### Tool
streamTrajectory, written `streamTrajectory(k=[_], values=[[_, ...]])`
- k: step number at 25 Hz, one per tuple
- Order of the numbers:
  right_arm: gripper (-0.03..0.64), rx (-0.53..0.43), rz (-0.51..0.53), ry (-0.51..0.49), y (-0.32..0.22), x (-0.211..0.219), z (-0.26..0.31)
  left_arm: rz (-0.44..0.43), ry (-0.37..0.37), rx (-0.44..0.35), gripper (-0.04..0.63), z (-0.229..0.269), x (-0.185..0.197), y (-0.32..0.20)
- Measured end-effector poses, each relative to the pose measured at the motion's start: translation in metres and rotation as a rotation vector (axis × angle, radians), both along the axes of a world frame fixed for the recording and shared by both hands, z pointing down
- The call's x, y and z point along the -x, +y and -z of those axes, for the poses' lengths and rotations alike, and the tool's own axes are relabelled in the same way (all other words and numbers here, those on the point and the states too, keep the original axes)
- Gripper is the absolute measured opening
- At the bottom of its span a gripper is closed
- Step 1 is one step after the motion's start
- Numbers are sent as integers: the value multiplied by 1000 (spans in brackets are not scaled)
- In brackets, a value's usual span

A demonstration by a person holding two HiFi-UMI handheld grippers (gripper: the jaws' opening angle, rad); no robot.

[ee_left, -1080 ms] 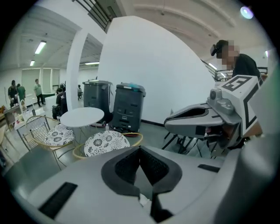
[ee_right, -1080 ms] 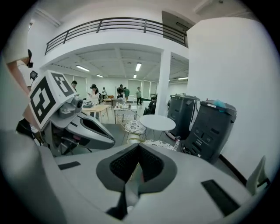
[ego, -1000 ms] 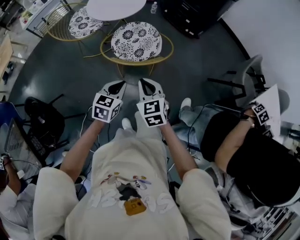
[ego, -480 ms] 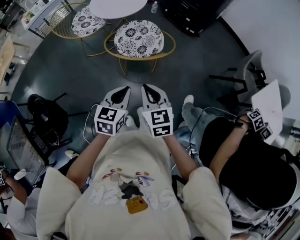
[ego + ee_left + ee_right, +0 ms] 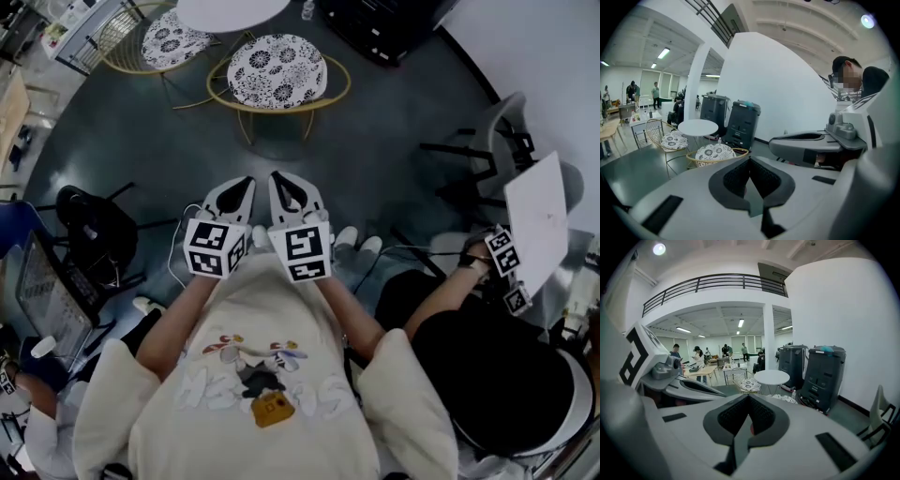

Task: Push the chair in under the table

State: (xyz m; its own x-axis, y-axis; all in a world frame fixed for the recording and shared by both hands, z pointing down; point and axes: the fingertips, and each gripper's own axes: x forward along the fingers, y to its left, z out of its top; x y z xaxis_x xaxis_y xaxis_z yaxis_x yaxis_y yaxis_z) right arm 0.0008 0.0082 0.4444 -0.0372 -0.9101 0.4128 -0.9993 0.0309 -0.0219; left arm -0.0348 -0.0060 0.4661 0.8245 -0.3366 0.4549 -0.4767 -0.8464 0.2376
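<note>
- The fingers (image 5: 736, 178) of the left gripper (image 5: 242, 185) are pressed together with nothing between them. It is held in the air above the dark floor (image 5: 141, 141).
- The right gripper (image 5: 278, 178) sits just beside it at 3 o'clock. Its fingers (image 5: 764, 416) are likewise closed and empty.
- The chair (image 5: 277, 70), with a gold frame and a patterned cushion, stands at 12 o'clock, well apart from both grippers.
- The round white table (image 5: 230, 11) lies at the chair's 11 o'clock, its edge just beside the seat.
- A seated person (image 5: 497, 375) is at 4 o'clock.
</note>
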Motion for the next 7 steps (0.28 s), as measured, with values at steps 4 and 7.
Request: streamTrajectory(k=[4,7], values=[[8,8,-37,-53,5,-18,-2,12,-4,-7,9,6,-14,5],[8,9,-35,-42,7,-27,-1,12,1,-7,9,10,-26,9]])
